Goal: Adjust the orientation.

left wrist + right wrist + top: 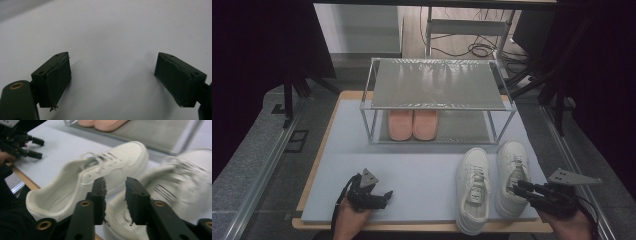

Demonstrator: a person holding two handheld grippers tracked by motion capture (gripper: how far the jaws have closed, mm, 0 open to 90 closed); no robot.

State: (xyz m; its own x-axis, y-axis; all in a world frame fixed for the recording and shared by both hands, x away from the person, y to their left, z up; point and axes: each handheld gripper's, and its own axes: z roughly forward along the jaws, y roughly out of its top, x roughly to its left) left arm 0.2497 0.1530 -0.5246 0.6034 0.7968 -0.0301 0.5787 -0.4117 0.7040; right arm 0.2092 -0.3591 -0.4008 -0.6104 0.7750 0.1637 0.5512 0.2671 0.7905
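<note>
Right gripper at 5 o'clock, jaws clamped on right shoe collar, likely for racking; left gripper idle at 7 o'clock, jaws apart.

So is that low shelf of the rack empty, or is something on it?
Not empty. A pair of pink shoes sits side by side on the lower shelf of the metal rack; the top shelf is bare.

Left gripper jaws gape wide; right gripper jaws narrowed.
</note>
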